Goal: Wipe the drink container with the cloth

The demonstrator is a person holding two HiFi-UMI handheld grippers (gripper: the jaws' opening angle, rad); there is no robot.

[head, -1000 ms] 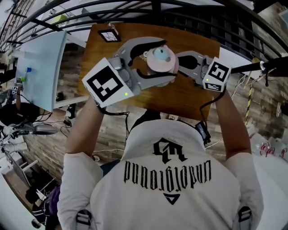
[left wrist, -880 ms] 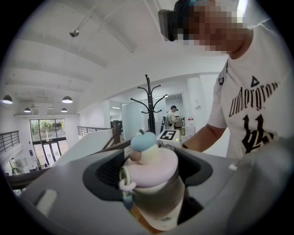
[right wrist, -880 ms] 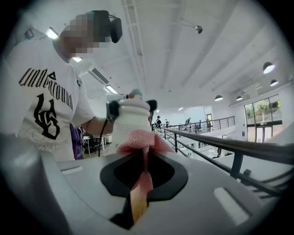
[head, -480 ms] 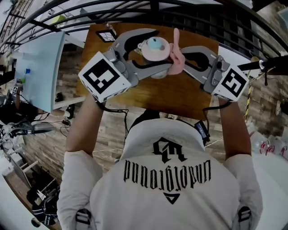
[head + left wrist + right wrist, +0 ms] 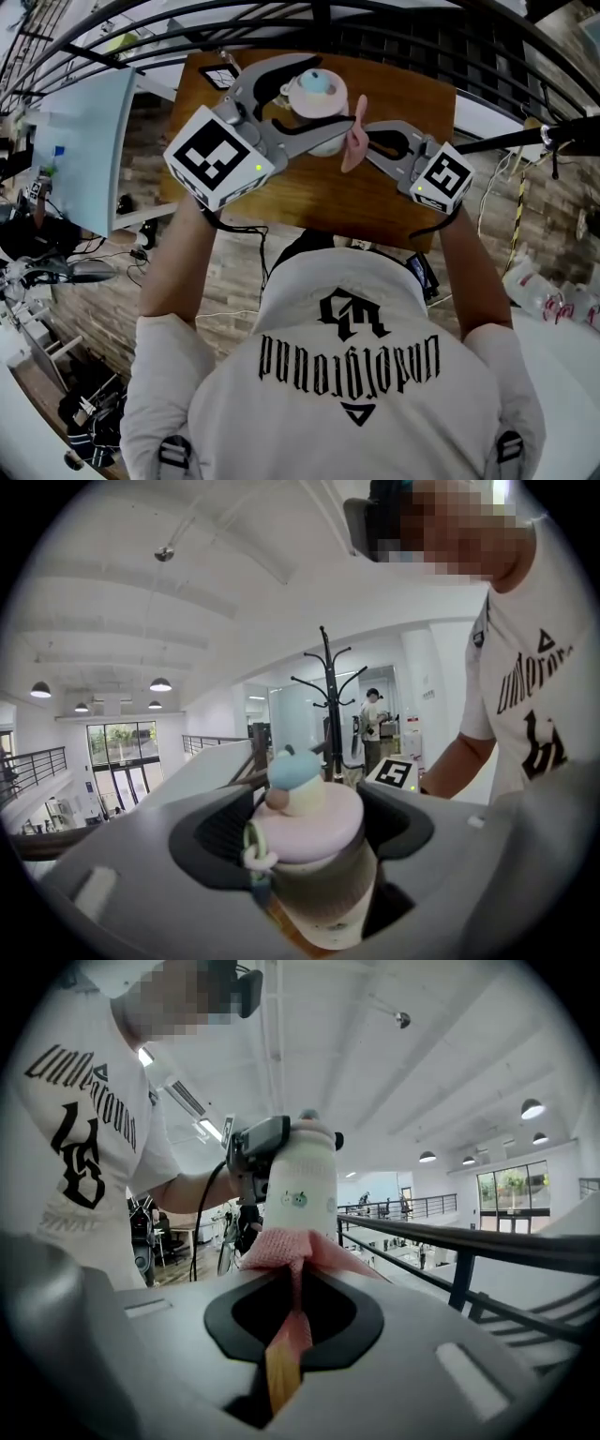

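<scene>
A cream drink container (image 5: 314,94) with a pink lid and a small blue figure on top is held above the wooden table (image 5: 394,202), my left gripper (image 5: 323,101) shut on its body. The left gripper view shows the lid (image 5: 309,813) between both jaws. My right gripper (image 5: 364,139) is shut on a pink cloth (image 5: 356,136), which hangs at the container's right side. In the right gripper view the cloth (image 5: 298,1246) bunches out of the jaws and appears to press against the container's lower wall (image 5: 302,1190).
A black-and-white marker card (image 5: 225,73) lies at the table's far left corner. A dark metal railing (image 5: 375,19) runs behind the table and shows again as a railing (image 5: 469,1241) in the right gripper view. The person's torso is close behind both grippers.
The left gripper has carried the container farther from the person. The right gripper swung out to the right, then back, and the cloth now sits lower at the container's right side.
</scene>
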